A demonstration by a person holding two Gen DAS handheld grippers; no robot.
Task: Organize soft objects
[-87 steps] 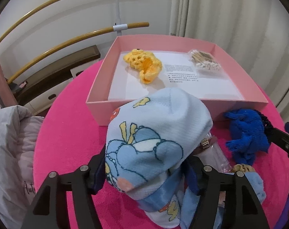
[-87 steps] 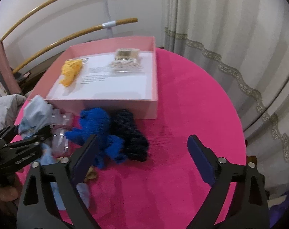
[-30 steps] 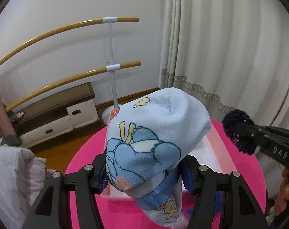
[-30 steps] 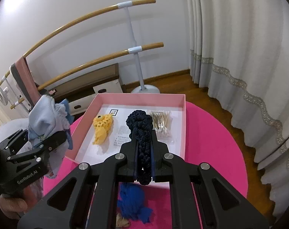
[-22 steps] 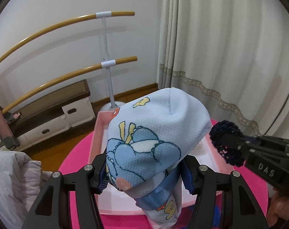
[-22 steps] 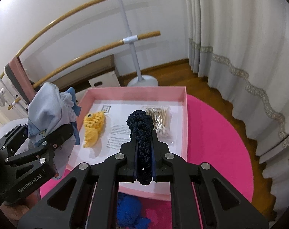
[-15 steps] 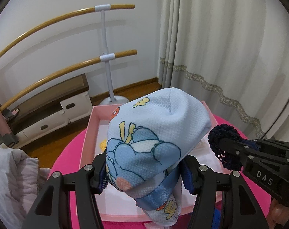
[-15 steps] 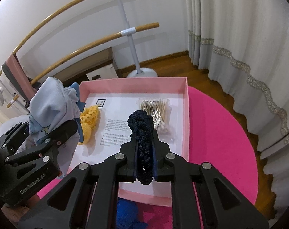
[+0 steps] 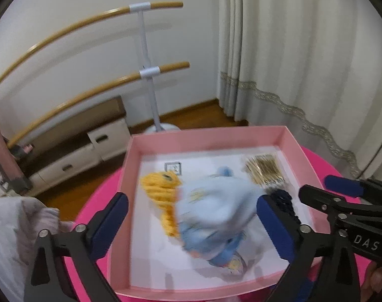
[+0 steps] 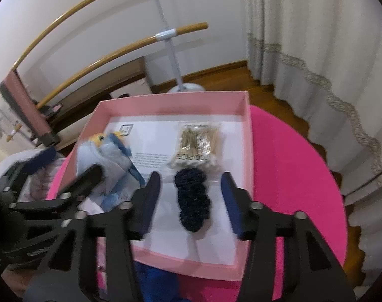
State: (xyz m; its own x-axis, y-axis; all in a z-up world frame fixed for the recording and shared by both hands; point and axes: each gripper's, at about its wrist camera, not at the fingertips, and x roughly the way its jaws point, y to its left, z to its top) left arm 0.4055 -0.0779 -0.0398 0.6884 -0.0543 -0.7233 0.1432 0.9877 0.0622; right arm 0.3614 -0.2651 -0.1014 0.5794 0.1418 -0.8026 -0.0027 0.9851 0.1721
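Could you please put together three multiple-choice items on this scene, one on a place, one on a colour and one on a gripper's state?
1. Where does the dark navy knitted piece lie?
A. on the floor
B. in the pink box, just in front of the cotton swab packet
C. on the wooden bar

2. What colour is the knitted toy beside the light blue printed cloth?
A. yellow
B. green
C. white

3. How do the right gripper jaws stand?
A. shut on the navy piece
B. shut on nothing
C. apart, pads clear of the navy piece

Answers: 1 B, it rests on the box's white liner near the packet. 2 A, its yarn is yellow-orange. 3 C, the jaws have just been opening and gaps show on both sides.
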